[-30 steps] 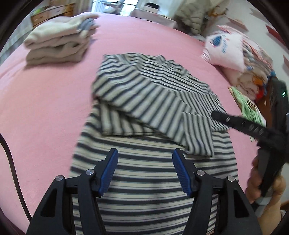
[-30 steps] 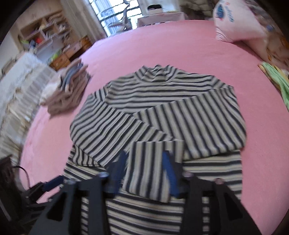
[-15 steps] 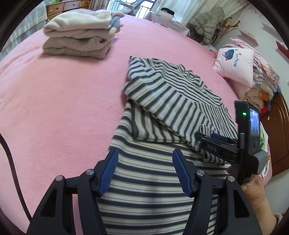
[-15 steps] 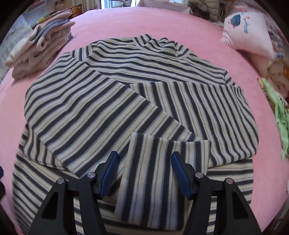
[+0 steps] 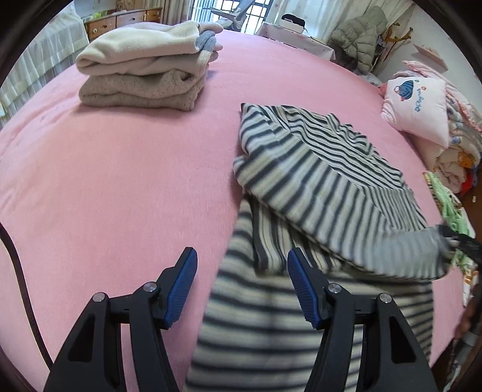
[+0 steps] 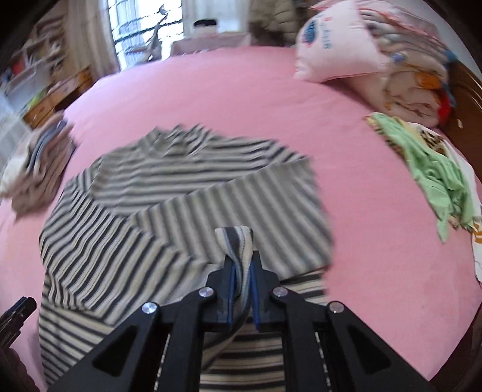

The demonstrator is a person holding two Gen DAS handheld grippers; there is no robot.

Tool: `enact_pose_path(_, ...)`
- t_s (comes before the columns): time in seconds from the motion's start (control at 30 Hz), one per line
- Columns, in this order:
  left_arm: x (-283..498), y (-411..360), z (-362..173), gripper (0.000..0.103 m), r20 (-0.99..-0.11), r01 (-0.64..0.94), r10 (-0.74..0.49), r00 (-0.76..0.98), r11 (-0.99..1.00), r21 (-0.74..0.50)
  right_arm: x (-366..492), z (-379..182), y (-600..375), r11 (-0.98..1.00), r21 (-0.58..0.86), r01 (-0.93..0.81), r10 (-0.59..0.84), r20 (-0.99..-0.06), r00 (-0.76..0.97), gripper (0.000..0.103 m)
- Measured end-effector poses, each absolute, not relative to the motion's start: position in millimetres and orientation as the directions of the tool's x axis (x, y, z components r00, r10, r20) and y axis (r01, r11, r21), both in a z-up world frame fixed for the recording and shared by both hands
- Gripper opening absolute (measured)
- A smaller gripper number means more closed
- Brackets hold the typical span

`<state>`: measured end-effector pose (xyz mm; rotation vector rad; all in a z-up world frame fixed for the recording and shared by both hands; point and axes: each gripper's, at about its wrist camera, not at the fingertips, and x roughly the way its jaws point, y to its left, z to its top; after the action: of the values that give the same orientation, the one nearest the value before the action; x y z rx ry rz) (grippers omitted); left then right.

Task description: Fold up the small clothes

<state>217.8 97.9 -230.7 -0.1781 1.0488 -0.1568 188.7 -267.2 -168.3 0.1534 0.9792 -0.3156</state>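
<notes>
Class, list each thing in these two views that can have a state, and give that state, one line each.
Striped top: partly folded, one sleeve cuff lifted.
Right gripper: jaws just closed, shut on the cuff.
Left gripper: open, holding nothing, over the top's edge.
Beige stack: folded, piled.
Green garment: crumpled, unfolded.

pink bedspread (image 5: 120, 181) | white pillow (image 5: 418, 108) | wooden dresser (image 5: 126, 21)
</notes>
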Motion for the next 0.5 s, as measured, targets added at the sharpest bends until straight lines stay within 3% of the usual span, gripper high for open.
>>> enact_pose_path(0.23,254.5,81.8,-242.2,0.061,-0.849,-0.003,-0.202,0.488,0.973,-0.233,220.0,-122.5,-277.2,0.945,-0.051,0.322,-0.243,-0.767,0.594,0.008)
enact_pose_path(0.5,282.5,66.0,-256.6,0.061,-0.856,-0.034,-0.192,0.480,0.971,-0.236,252.5,-58.2,-243.1,0.973,-0.057,0.223,-0.203,-0.666,0.718,0.008)
